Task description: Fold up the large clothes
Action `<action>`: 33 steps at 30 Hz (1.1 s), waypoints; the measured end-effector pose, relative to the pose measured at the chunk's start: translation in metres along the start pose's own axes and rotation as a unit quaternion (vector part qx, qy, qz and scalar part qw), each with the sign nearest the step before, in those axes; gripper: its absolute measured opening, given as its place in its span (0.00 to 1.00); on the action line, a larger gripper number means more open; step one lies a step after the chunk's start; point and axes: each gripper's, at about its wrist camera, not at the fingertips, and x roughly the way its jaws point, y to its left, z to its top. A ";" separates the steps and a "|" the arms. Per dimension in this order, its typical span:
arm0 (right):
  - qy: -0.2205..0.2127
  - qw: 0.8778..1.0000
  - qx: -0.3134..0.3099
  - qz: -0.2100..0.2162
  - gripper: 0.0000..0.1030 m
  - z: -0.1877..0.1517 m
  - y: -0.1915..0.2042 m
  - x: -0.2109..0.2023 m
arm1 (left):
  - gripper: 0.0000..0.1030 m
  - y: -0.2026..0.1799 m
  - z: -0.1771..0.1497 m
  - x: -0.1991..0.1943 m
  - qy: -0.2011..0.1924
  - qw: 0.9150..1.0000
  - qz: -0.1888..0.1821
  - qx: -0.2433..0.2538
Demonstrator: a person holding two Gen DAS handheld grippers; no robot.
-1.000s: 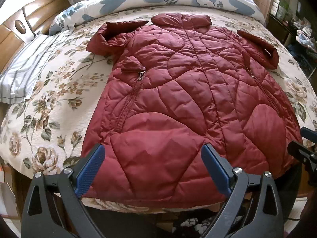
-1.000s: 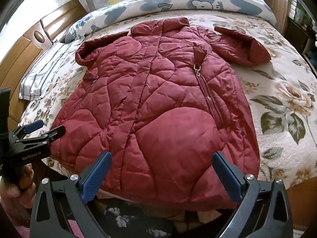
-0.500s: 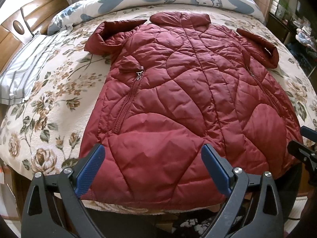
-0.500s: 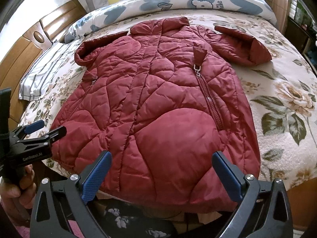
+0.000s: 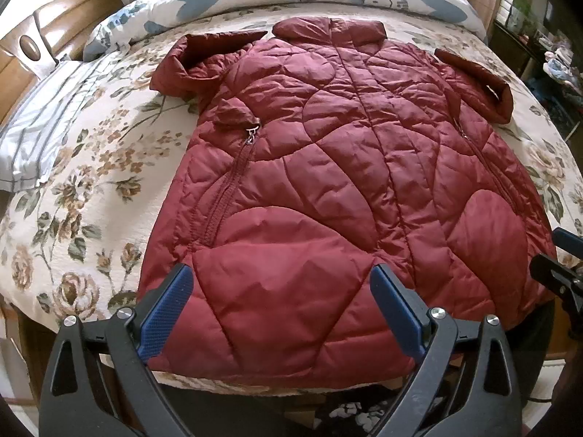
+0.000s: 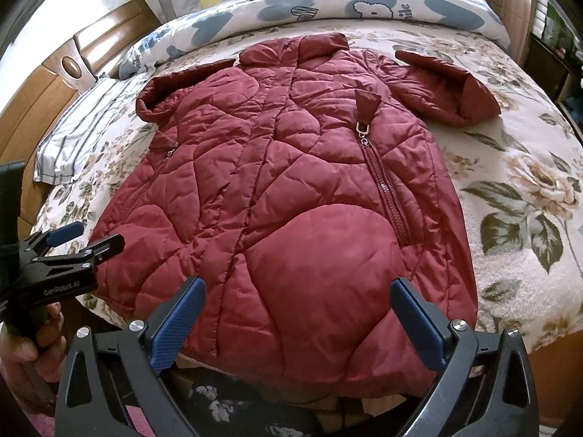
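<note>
The left gripper (image 5: 280, 306) and the right gripper (image 6: 297, 320) are both hanging at the near edge of the bed (image 5: 91, 189), fingers spread wide and holding nothing. The big red puffy coat (image 5: 346, 189) is lying flat in front of them, its bottom edge drooping over the bed's edge. Farther back, its sleeves (image 6: 444, 83) are lying folded near the blue-flowered quilt (image 6: 328, 3). The coat is looking slippery and thick, so it could be sliding off or popping out of a small pinch.
</note>
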 end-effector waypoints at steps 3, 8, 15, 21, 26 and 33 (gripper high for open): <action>0.015 1.000 0.004 0.000 0.99 0.001 -0.002 0.004 | 0.96 0.000 0.000 0.000 -0.012 1.000 0.003 0.003; 0.005 1.000 0.001 0.000 0.97 0.002 -0.003 0.006 | 0.96 0.001 0.003 0.004 -0.023 1.000 0.014 0.012; -0.009 1.000 0.002 -0.008 0.97 0.011 -0.013 0.007 | 0.96 0.001 0.012 0.011 -0.014 1.000 0.024 0.014; -0.022 1.000 0.006 -0.021 0.96 0.024 -0.028 0.005 | 0.96 0.003 0.020 0.017 -0.002 0.999 0.038 0.015; -0.025 0.999 0.009 -0.035 0.93 0.039 -0.043 0.007 | 0.96 0.006 0.033 0.015 -0.064 0.998 0.013 0.006; -0.048 0.997 0.041 -0.053 0.84 0.085 -0.090 0.011 | 0.96 0.009 0.062 0.022 -0.055 0.998 0.031 0.011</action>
